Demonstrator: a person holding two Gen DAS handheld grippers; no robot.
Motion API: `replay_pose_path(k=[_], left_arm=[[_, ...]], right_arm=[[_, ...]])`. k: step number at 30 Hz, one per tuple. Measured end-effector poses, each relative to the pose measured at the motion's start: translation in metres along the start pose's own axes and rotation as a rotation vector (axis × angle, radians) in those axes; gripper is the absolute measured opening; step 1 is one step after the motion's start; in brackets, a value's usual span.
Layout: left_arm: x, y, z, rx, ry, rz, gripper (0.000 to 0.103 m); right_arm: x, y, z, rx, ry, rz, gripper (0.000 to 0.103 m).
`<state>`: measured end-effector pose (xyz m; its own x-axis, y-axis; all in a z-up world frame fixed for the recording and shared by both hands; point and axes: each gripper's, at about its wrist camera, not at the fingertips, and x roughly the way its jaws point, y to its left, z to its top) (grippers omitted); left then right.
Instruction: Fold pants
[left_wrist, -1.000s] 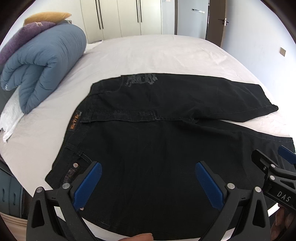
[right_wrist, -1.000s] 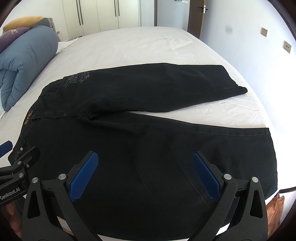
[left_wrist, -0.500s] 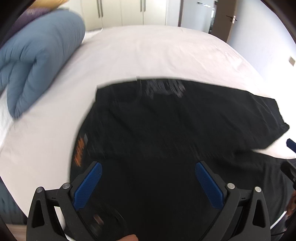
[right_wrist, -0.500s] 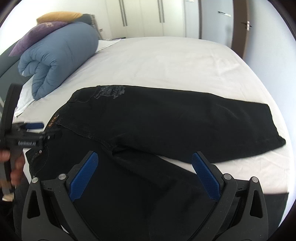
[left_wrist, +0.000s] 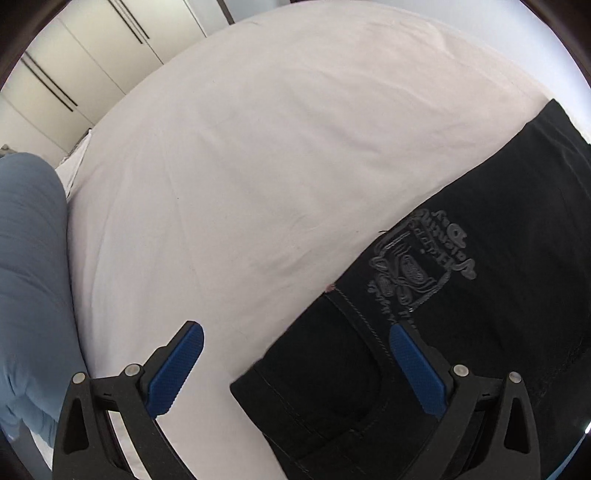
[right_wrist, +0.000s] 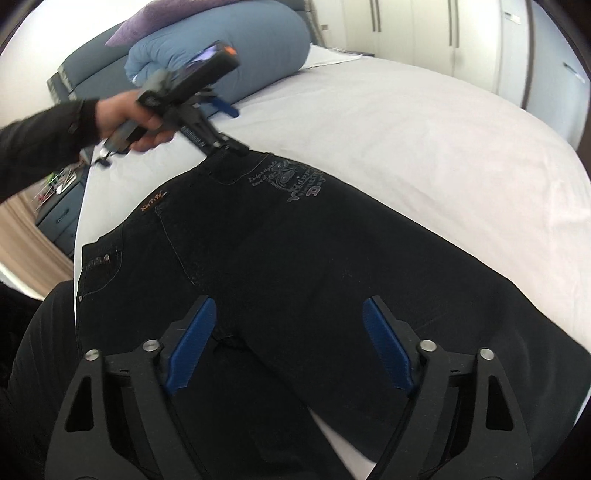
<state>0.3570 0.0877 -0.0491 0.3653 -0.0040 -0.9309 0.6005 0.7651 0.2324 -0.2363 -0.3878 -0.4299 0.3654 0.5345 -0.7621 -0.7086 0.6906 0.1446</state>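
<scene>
Left tool (left_wrist: 295, 363) agape over the black jeans' (right_wrist: 295, 258) waistband corner; right tool (right_wrist: 288, 341) closing, nothing clamped — poised above the crotch for folding.

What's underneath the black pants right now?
The black pants lie flat on the white bed sheet, which shows all around them on the far side. Whatever sits under the fabric itself is covered, so nothing else can be confirmed there.

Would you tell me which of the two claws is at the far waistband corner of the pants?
The left claw, seen in the right wrist view beyond the grey printed logo. The right claw, closing on nothing, hovers over the crotch of the pants.
</scene>
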Motion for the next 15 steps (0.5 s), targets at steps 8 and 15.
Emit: replay_pose_path(k=[8,15], left_arm=[[0.058,0.015,0.001,0.110,0.163,-0.082,0.088],[0.064,0.022,-0.008,0.044,0.180,-0.239,0.036]], right_arm=[[0.024,-0.024,-0.003,-0.037,0.023,0.067,0.079],[0.046,-0.035,0.010,-0.055,0.046,0.083,0.069]])
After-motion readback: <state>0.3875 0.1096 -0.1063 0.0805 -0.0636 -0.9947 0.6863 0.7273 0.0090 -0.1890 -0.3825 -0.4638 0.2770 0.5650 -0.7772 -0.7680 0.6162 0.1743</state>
